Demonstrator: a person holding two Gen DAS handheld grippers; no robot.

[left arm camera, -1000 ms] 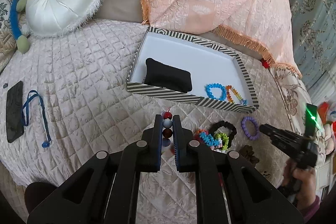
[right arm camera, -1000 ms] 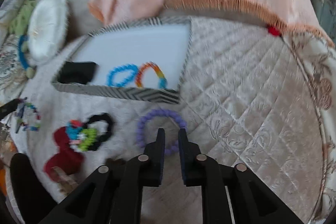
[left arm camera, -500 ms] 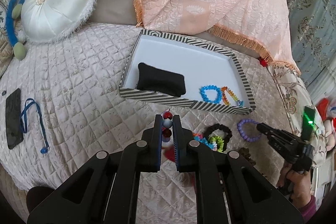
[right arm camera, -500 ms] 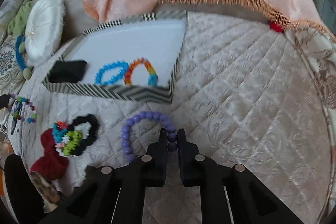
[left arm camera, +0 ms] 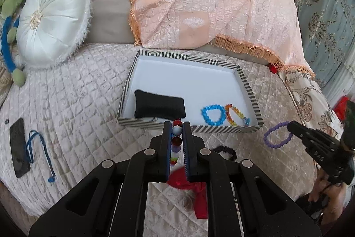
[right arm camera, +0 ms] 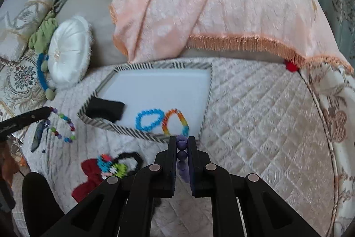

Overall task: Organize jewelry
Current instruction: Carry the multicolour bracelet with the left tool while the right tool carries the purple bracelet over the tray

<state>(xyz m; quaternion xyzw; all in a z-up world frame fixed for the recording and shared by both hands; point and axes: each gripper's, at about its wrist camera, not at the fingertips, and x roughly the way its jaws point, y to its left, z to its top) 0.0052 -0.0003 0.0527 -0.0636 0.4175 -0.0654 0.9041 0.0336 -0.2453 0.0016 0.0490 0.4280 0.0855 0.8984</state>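
Right wrist view: the purple bead bracelet (right arm camera: 182, 149), flat on the quilt a second ago, now hangs lifted, clamped in the right hand-held gripper (right arm camera: 182, 143) near the striped tray (right arm camera: 142, 136). The left hand-held gripper (left arm camera: 177, 126) has carried its clamped multicolored bead bracelet (left arm camera: 176, 130) to the tray edge. Both seem ready for dropping in. Everything sits on a quilted bed (right arm camera: 255, 114) beside a peach throw (right arm camera: 221, 3).

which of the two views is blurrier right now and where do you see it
Right wrist view: softer, with the striped tray rim, blue bracelet and blanket fringe smeared. Left wrist view: sharp on the same tray, with fisheye bending and dark corners in both.
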